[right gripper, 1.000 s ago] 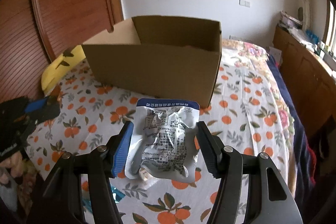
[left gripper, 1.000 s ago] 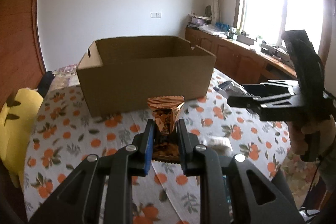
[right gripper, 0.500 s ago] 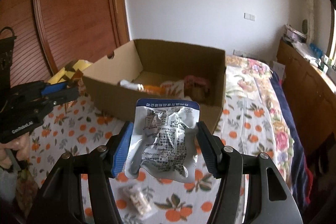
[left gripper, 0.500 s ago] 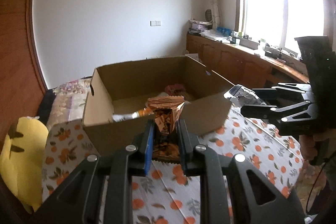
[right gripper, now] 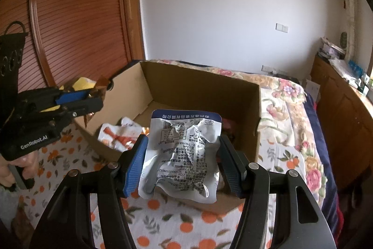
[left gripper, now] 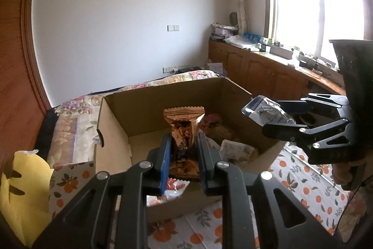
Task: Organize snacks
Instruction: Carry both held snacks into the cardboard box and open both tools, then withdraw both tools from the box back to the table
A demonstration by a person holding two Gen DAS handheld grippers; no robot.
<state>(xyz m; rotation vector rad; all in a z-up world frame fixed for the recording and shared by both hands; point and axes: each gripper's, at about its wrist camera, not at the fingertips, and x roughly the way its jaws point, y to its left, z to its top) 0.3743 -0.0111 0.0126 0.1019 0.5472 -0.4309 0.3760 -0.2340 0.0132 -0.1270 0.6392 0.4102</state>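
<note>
Your left gripper (left gripper: 184,158) has its fingers (left gripper: 166,155) clamped on an orange-brown snack packet (left gripper: 184,130), which stands upright between them over the open cardboard box (left gripper: 163,97). Your right gripper (right gripper: 184,165) pinches a silver pouch (right gripper: 184,153) by its side edges, just ahead of the box's near wall. More snack packs (right gripper: 119,132) lie inside the box, beyond both sets of fingers, on the orange-print cloth (right gripper: 163,221).
</note>
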